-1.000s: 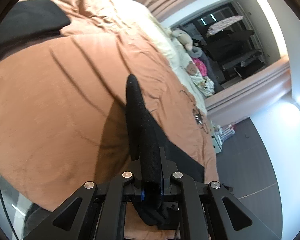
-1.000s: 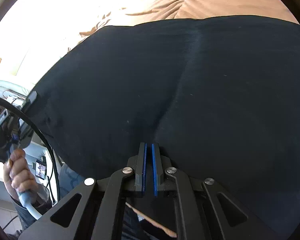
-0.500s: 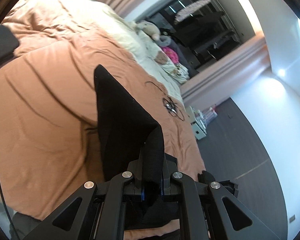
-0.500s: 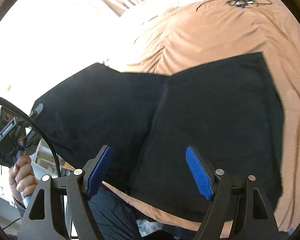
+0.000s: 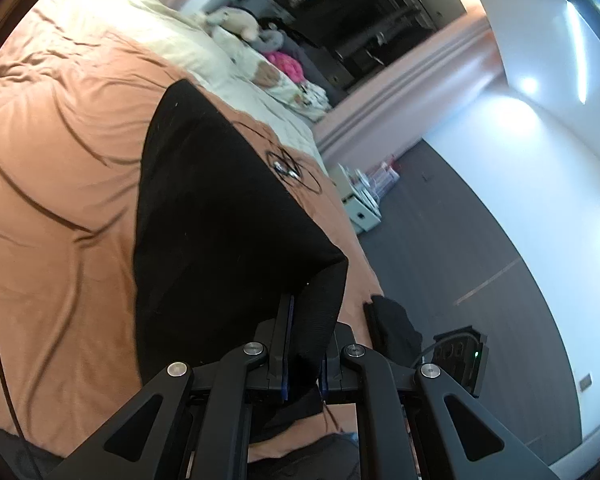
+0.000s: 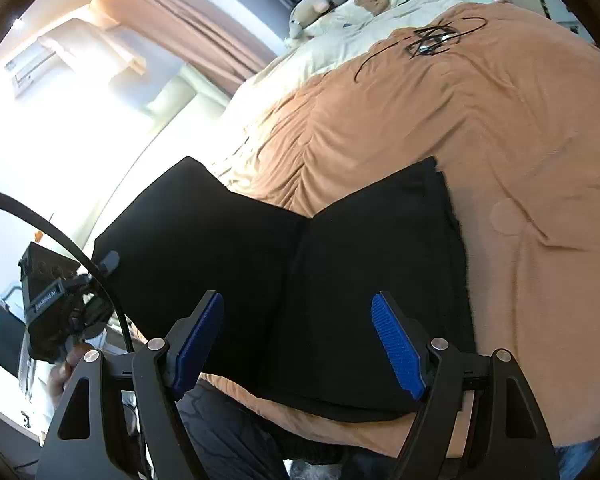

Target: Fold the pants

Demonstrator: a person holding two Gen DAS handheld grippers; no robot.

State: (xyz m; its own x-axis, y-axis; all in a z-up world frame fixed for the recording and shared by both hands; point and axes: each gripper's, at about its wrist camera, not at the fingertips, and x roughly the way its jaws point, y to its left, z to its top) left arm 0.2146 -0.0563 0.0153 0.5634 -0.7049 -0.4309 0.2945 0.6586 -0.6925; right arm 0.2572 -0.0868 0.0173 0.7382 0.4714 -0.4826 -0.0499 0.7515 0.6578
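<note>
Black pants [image 6: 360,280] lie on the peach duvet [image 6: 500,140], folded along a centre crease, with the left half raised off the bed. In the left wrist view my left gripper [image 5: 304,320] is shut on a bunched edge of the pants [image 5: 220,220], which stretch from it across the bed. The right wrist view shows that same left gripper [image 6: 60,304] at the far left, in a hand, holding up a corner of the cloth. My right gripper [image 6: 298,320] hovers open above the pants, its blue pads [image 6: 396,344] wide apart and touching nothing.
A tangle of black cable [image 6: 432,38] lies on the duvet beyond the pants. Plush toys [image 6: 312,8] and pillows sit at the head of the bed. A small white drawer unit [image 5: 360,200] stands on the grey floor beside the bed. Curtains [image 6: 188,28] hang by the bright window.
My right gripper opened, let go of the pants and drew back and up. My left gripper rose and rolled with the cloth still pinched, spreading the pants wider in its view.
</note>
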